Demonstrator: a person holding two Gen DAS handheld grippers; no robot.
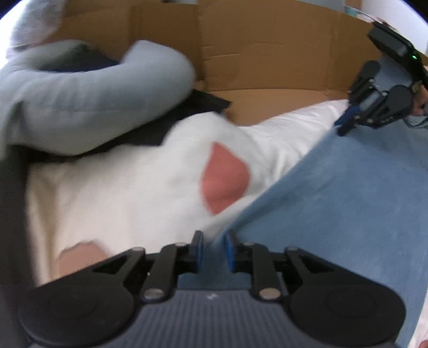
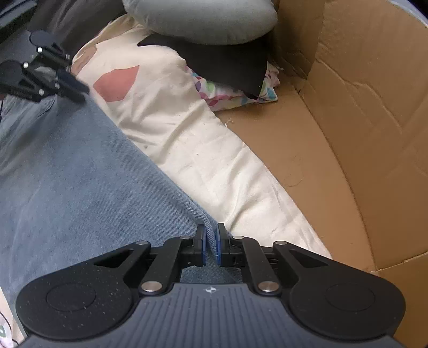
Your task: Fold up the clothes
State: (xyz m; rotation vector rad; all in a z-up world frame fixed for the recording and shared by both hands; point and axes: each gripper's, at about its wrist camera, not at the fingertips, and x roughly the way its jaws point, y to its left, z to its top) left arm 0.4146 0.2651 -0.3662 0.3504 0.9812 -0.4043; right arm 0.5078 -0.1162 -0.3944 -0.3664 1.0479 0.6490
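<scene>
Blue denim garment (image 2: 80, 174) spread over cream bedding (image 2: 171, 128), beside cardboard box wall (image 2: 361, 120). Right gripper (image 2: 210, 242) clenched on its edge; left gripper (image 1: 214, 247) narrowly parted around another edge, grip unclear. Grey pillow (image 1: 88, 107) behind.

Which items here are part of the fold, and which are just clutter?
In play:
- blue denim garment, its edge between both grippers
- left gripper, right gripper

Lying about:
- cream cloth with pink patches, under the denim
- grey garment
- black fabric beneath it
- floral-print cloth
- cardboard box
</scene>
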